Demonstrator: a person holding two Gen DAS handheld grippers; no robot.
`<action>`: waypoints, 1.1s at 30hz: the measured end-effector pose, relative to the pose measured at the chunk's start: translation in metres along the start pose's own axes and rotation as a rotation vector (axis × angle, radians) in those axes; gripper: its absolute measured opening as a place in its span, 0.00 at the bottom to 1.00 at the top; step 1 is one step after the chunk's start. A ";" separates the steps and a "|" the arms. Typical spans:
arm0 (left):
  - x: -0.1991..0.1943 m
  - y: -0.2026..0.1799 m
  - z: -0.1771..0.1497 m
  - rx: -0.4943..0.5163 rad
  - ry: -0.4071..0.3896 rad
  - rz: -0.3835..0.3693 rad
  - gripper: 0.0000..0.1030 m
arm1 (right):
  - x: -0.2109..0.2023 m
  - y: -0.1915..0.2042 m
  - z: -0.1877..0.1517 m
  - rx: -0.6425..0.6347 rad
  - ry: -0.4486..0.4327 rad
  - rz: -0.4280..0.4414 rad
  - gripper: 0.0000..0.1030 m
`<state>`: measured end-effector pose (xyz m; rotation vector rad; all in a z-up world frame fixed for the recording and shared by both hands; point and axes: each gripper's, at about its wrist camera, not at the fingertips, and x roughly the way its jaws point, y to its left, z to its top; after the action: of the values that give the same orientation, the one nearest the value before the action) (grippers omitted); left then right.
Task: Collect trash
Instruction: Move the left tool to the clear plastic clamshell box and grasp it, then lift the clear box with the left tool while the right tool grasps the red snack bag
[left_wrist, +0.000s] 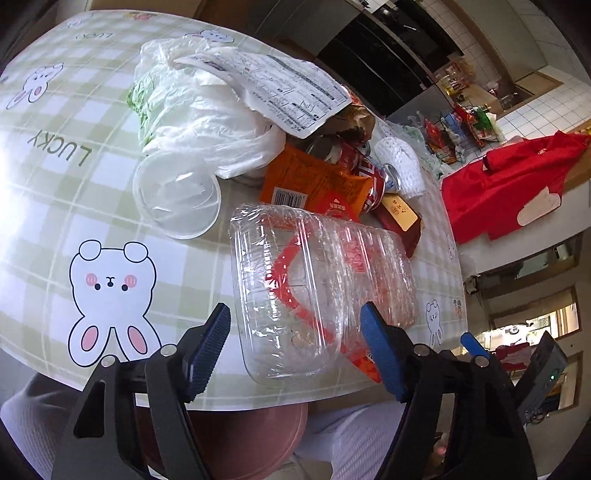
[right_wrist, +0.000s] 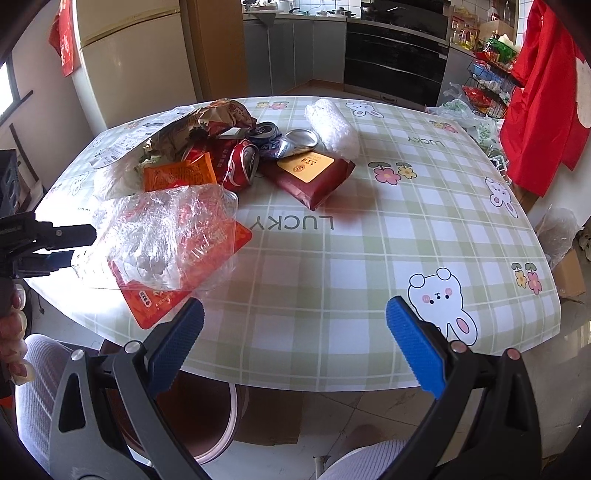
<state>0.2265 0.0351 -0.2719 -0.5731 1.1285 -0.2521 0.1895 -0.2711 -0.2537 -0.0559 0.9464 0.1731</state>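
Note:
A pile of trash lies on the checked tablecloth (left_wrist: 55, 206). A clear plastic clamshell box (left_wrist: 310, 291) lies nearest, over a red packet (right_wrist: 159, 295). My left gripper (left_wrist: 295, 339) is open with its blue pads on either side of the box's near end, not gripping it. Behind are an orange snack bag (left_wrist: 314, 184), a crushed red can (right_wrist: 242, 166), a dark red packet with a gold label (right_wrist: 314, 173), a clear lid (left_wrist: 177, 192), a white plastic bag (left_wrist: 199, 114) and a printed paper (left_wrist: 288, 88). My right gripper (right_wrist: 295, 332) is open and empty over the table's near edge.
A white foam roll (right_wrist: 334, 125) and crushed silver cans (right_wrist: 291, 142) lie at the pile's far side. A brown round bin (left_wrist: 243, 439) stands below the table edge. A red cloth (right_wrist: 543, 110) hangs at the right. The kitchen counter and fridge stand behind.

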 end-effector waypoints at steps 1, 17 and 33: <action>0.002 0.001 -0.001 -0.011 0.007 -0.007 0.64 | 0.000 0.001 0.000 -0.001 0.001 0.002 0.95; -0.032 -0.024 -0.007 0.033 -0.060 -0.142 0.31 | 0.000 0.003 -0.002 0.022 0.014 0.046 0.95; -0.085 -0.077 -0.002 0.186 -0.227 -0.299 0.13 | -0.005 -0.002 -0.003 0.045 0.013 0.042 0.95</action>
<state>0.1961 0.0106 -0.1639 -0.5882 0.7881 -0.5310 0.1848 -0.2742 -0.2516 0.0036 0.9646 0.1902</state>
